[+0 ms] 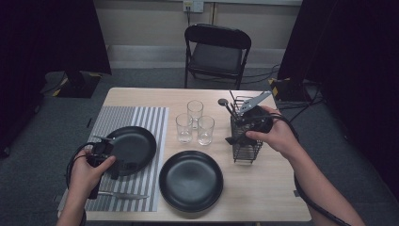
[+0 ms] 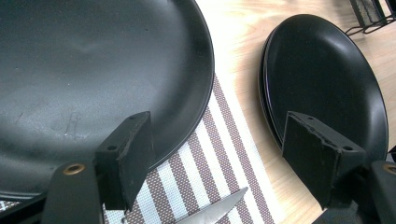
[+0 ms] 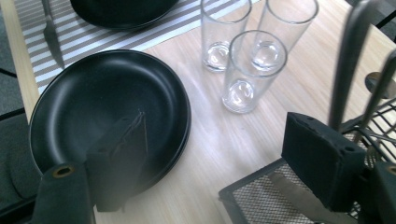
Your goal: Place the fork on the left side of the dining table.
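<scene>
My left gripper (image 1: pixel 122 167) (image 2: pixel 217 126) hangs open low over the striped placemat (image 1: pixel 150 117) (image 2: pixel 224 154), at the near rim of the black plate (image 1: pixel 136 146) (image 2: pixel 84 70) lying on it. Nothing is between its jaws. A knife (image 1: pixel 124 195) (image 2: pixel 215 212) lies on the mat just in front. My right gripper (image 1: pixel 237 136) (image 3: pixel 219 123) is open at the left side of the black wire cutlery caddy (image 1: pixel 247 146) (image 3: pixel 261 200), with one jaw close to the upright utensil handles (image 1: pixel 228 107) (image 3: pixel 350 60) and touching none that I can see.
A second black plate (image 1: pixel 190 181) (image 2: pixel 327 79) (image 3: pixel 102 102), seemingly stacked on another, lies at centre front. Three empty glasses (image 1: pixel 195 123) (image 3: pixel 247 70) stand close together mid-table, left of the caddy. A folding chair (image 1: pixel 216 52) stands beyond the far edge.
</scene>
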Available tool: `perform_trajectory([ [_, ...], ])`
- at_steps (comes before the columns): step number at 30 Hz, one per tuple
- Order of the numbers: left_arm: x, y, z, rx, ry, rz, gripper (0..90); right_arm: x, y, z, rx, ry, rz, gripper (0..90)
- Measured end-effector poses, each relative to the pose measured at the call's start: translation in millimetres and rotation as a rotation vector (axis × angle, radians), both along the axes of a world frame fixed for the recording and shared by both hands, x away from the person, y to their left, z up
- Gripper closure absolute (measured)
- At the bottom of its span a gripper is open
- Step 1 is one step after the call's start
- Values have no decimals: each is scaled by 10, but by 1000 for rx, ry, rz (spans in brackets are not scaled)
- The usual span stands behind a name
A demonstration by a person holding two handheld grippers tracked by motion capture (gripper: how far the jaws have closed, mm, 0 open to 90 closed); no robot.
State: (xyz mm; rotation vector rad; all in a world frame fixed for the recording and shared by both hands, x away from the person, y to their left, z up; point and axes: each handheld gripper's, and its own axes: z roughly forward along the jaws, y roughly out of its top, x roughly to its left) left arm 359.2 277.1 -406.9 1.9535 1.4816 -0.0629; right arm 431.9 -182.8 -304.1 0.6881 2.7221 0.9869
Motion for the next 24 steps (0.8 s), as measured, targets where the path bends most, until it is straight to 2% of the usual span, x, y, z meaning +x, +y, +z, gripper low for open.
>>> perform_trajectory([
  [16, -10, -26, 0, 4, 11, -15, 245, 186, -155, 51, -9, -12, -83, 219],
  [24, -11, -26, 0, 7, 8, -13, 245, 296, -230, 33, -23, -12, -128, 285],
])
